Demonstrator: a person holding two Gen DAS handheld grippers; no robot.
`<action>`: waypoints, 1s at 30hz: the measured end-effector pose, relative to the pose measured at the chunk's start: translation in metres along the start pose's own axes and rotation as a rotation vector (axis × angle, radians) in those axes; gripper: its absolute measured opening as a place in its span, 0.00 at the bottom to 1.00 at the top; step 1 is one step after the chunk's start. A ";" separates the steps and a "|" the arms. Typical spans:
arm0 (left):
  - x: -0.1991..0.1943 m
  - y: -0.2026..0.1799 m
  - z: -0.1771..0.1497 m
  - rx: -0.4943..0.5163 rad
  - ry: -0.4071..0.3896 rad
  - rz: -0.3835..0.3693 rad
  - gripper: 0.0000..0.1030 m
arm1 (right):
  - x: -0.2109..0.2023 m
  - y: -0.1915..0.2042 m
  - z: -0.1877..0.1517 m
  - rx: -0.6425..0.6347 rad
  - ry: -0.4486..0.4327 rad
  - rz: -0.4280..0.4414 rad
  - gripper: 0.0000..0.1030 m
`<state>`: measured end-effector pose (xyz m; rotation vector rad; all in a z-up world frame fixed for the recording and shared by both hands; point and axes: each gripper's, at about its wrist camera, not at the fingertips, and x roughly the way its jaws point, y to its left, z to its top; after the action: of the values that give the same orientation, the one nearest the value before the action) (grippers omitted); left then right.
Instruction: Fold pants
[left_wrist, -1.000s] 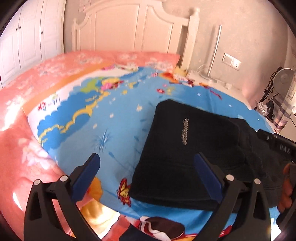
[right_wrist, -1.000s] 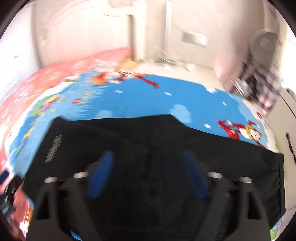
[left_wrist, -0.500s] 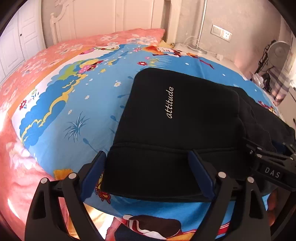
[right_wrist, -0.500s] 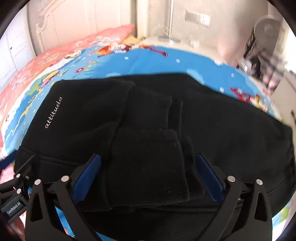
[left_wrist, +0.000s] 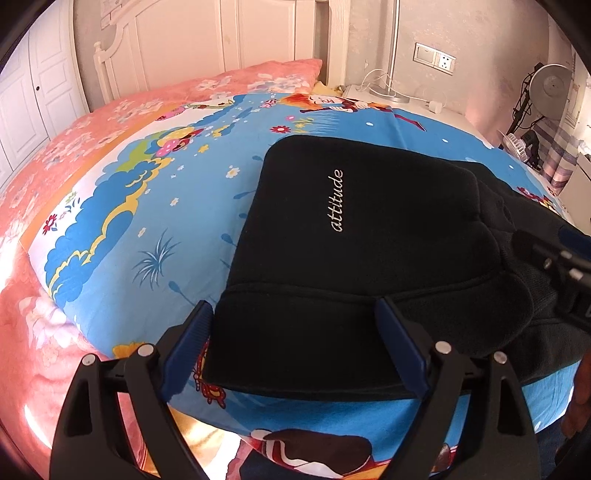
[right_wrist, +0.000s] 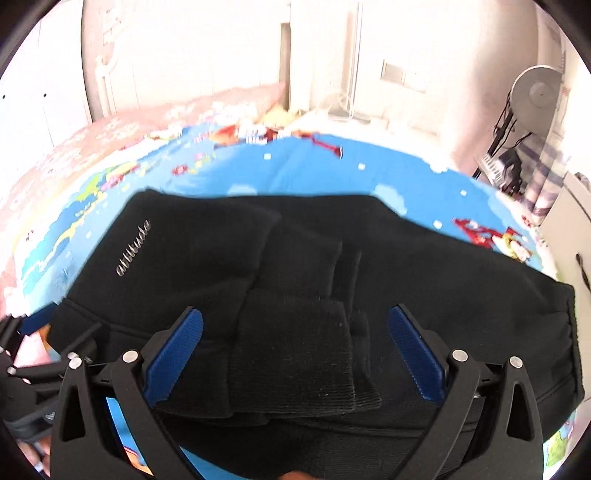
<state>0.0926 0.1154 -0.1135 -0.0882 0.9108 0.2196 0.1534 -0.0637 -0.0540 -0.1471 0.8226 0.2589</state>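
Note:
Black pants with white "attitude" lettering lie partly folded on the bed, one layer laid over another. My left gripper is open, its blue pads straddling the near left hem just above the cloth. The pants also show in the right wrist view, with ribbed cuffs lying on top near the front. My right gripper is open around those cuffs and holds nothing. The right gripper's body shows at the right edge of the left wrist view.
The bed has a blue cartoon-print sheet and a pink floral cover on the left. A white headboard and wardrobe stand behind. A fan and clutter stand at the right, past the bed's edge.
Both grippers have come in closer over the near edge of the pants. The left view has swung right to centre the folded cloth. Both stay open.

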 end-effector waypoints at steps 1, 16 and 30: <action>0.000 0.000 0.000 0.001 -0.001 0.000 0.87 | -0.004 0.001 0.002 -0.007 -0.018 -0.013 0.89; 0.001 -0.001 -0.001 0.000 -0.006 -0.005 0.88 | 0.023 0.009 -0.024 -0.118 0.077 -0.066 0.46; -0.002 -0.005 0.068 0.080 -0.076 -0.134 0.42 | 0.025 0.011 -0.028 -0.151 0.069 -0.088 0.46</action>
<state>0.1452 0.1218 -0.0699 -0.0659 0.8337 0.0617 0.1467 -0.0548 -0.0919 -0.3349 0.8629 0.2340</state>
